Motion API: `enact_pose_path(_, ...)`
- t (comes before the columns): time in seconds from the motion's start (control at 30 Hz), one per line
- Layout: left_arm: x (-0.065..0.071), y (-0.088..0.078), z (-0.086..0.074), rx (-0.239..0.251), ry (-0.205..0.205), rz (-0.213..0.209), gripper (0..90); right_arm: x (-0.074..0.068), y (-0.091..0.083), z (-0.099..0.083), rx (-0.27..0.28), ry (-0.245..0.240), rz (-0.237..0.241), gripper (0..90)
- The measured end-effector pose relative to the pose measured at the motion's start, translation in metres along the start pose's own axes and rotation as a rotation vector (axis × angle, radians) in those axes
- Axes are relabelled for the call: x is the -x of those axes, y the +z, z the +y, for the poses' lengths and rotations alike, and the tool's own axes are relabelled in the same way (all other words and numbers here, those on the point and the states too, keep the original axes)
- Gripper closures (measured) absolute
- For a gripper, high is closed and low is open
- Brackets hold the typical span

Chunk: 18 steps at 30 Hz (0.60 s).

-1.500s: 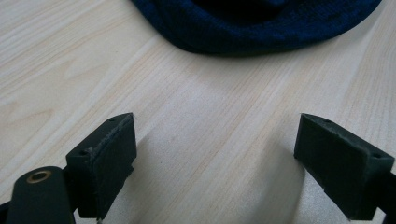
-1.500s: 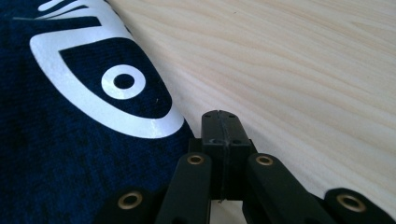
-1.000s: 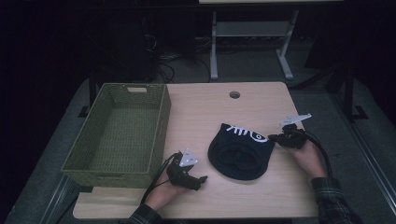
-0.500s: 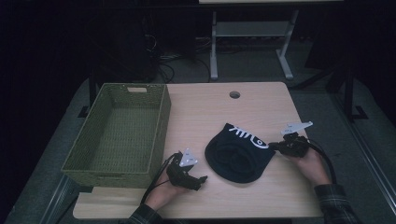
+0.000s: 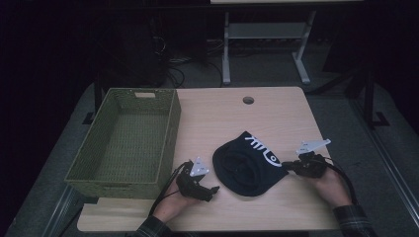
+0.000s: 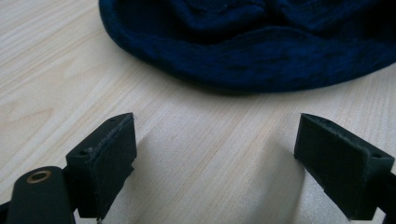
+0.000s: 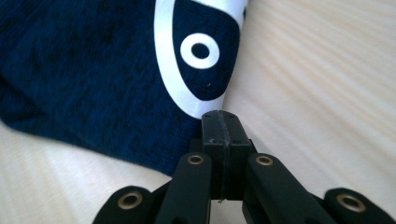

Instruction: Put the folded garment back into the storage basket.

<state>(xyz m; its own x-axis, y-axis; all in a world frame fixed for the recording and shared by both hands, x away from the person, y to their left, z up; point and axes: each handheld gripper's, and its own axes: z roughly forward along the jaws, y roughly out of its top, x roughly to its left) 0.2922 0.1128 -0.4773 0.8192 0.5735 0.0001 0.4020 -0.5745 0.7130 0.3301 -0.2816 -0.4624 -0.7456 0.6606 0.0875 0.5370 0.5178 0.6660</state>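
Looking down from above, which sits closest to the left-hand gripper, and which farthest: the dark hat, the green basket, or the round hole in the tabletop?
From the left gripper, in the high view:
1. Dark hat: just to its right, near the table's front, not touching.
2. Green basket: close on its left; hat and basket are nearly too close to call.
3. Round hole: plainly farthest, toward the table's back edge.

The right gripper (image 5: 290, 168) has pulled the dark hat (image 5: 247, 165) along the table (image 5: 217, 118), closer to the near edge. The hat is flatter and rounder now than before.
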Motion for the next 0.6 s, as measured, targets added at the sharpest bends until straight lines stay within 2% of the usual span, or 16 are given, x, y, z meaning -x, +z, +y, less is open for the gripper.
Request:
enact_pose_path(0.2,0.000,0.000,0.000,0.001,0.000,0.000,12.0,-0.013,-0.003,-0.005,-0.001,-0.004,0.007,90.0)
enact_pose_path(0.37,0.000,0.000,0.000,0.001,0.000,0.000,12.0,-0.012,-0.007,-0.007,0.017,0.016,-0.010,90.0)
enact_pose_path(0.47,0.000,0.000,0.000,0.001,0.000,0.001,12.0,-0.015,-0.015,-0.008,0.053,0.045,-0.047,83.1)
enact_pose_path(0.53,0.000,0.000,0.000,0.003,-0.001,0.001,12.0,-0.016,-0.018,-0.011,0.072,0.045,-0.071,78.1)
enact_pose_path(0.6,0.000,0.000,0.000,0.004,-0.003,0.000,12.0,-0.016,-0.020,-0.015,0.077,0.066,-0.088,70.0)
